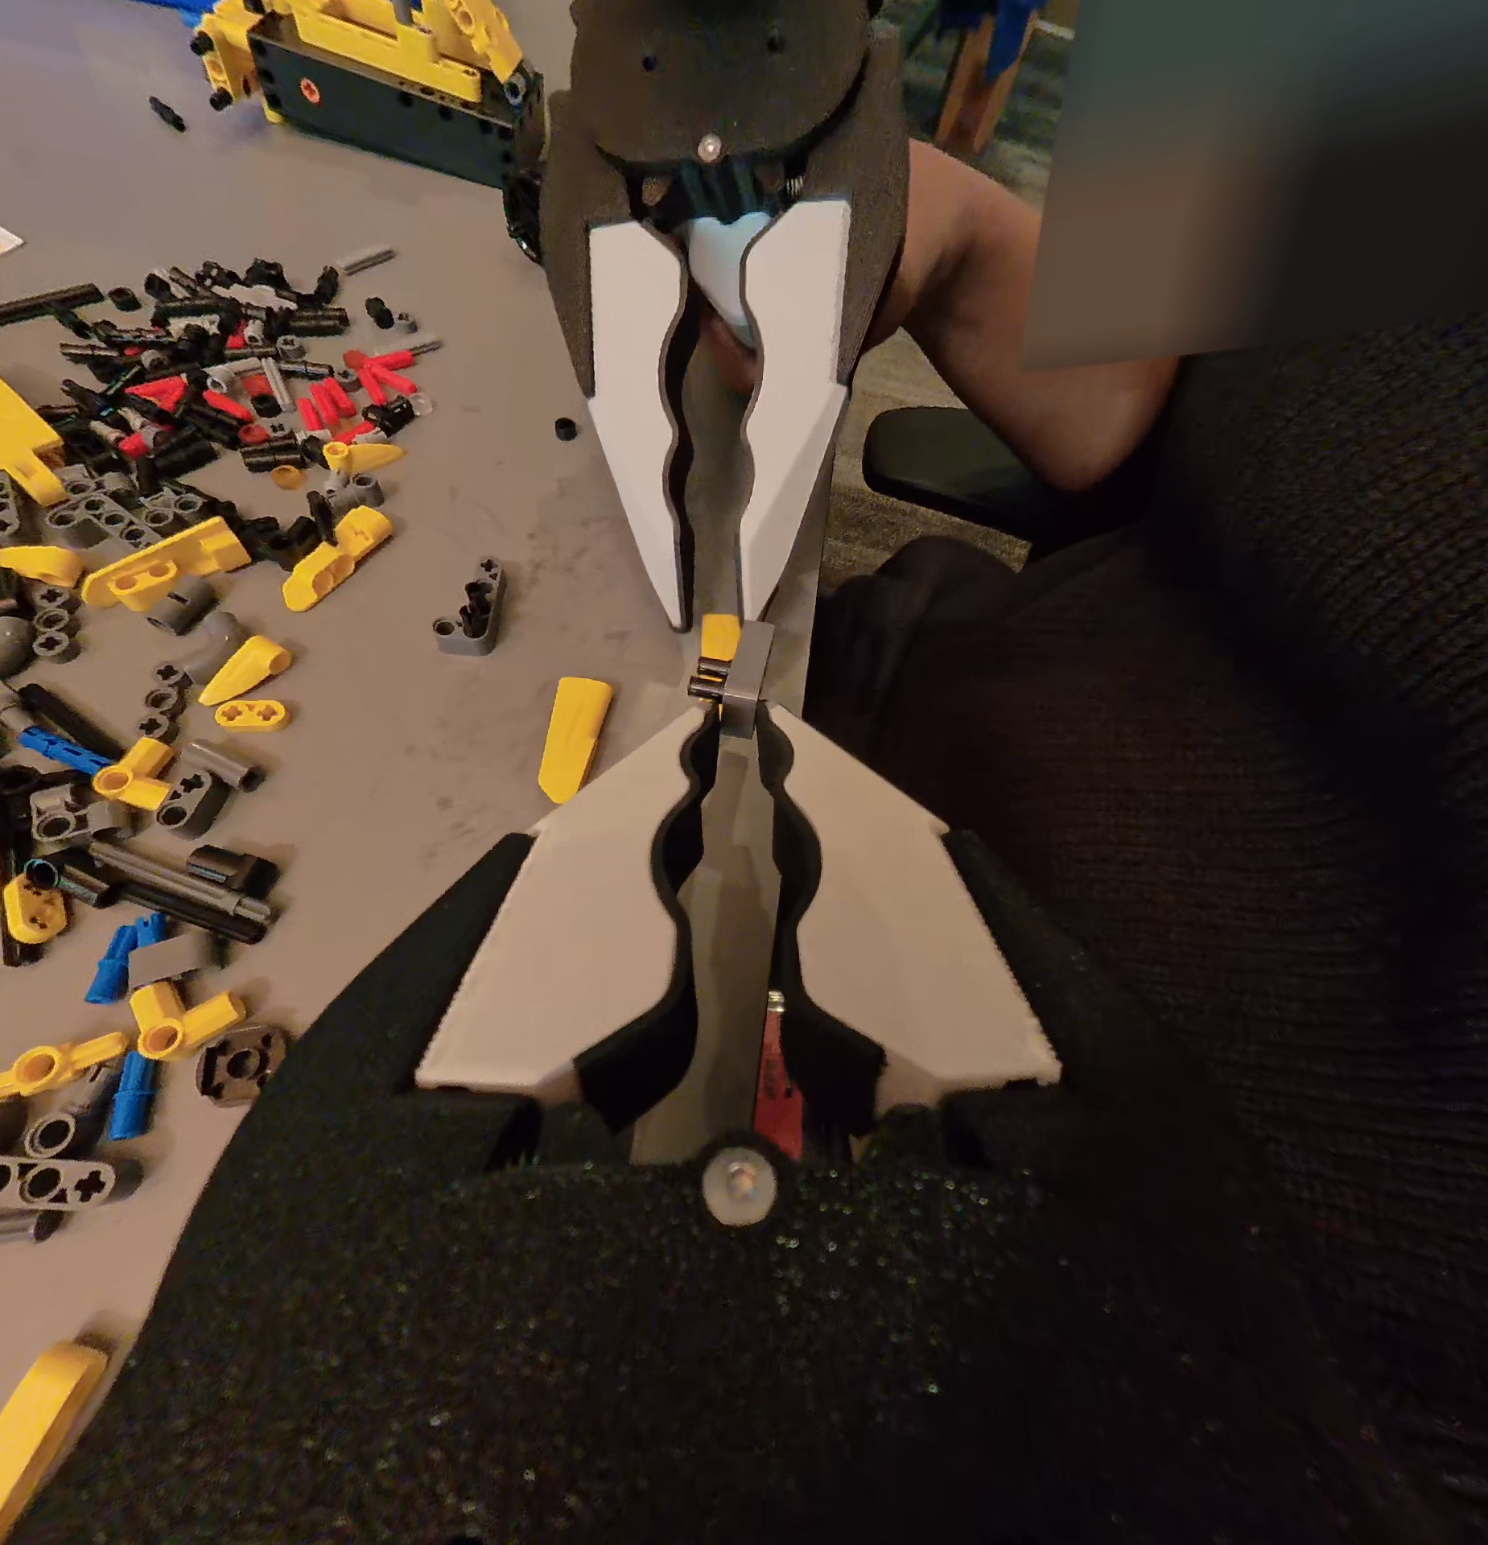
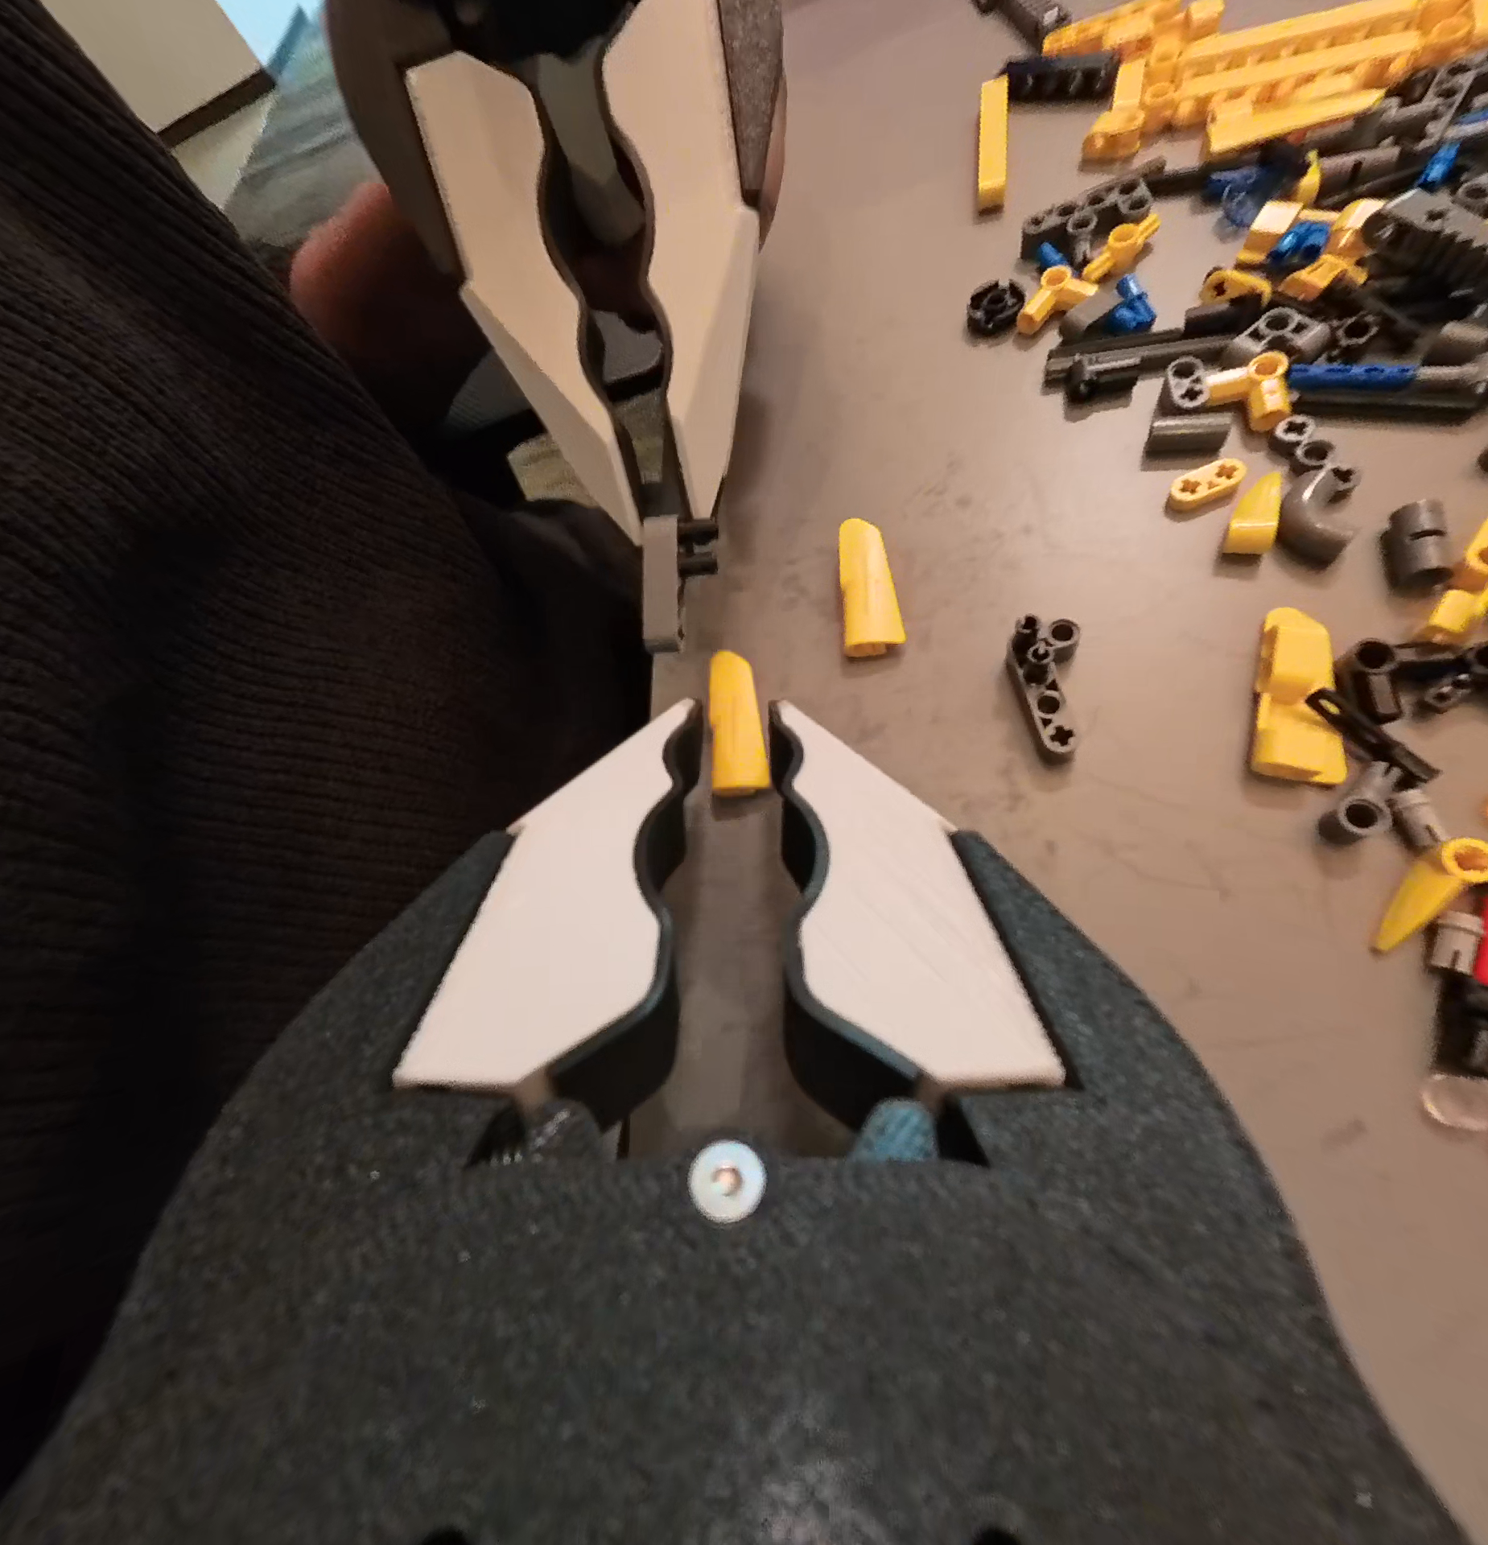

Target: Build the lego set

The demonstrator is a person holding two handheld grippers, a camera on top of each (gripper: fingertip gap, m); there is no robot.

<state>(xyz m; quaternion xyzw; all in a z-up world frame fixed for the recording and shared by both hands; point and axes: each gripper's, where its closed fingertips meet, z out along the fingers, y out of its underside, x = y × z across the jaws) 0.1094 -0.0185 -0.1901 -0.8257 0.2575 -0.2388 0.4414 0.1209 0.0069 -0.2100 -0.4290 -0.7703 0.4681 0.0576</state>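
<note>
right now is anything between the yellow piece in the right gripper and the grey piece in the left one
Nothing visible: only a small open gap separates the yellow curved piece held by the right gripper from the grey beam with black pins held by the left gripper.

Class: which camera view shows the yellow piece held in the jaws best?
The right wrist view: the yellow piece shows nearly whole. In the left wrist view only its end shows, behind the grey piece.

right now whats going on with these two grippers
A person holds both tip to tip at the table edge. The left hand-held gripper is shut on a grey beam with black pins; the right hand-held gripper is shut on a yellow curved piece. Loose building pieces lie scattered beside.
</note>
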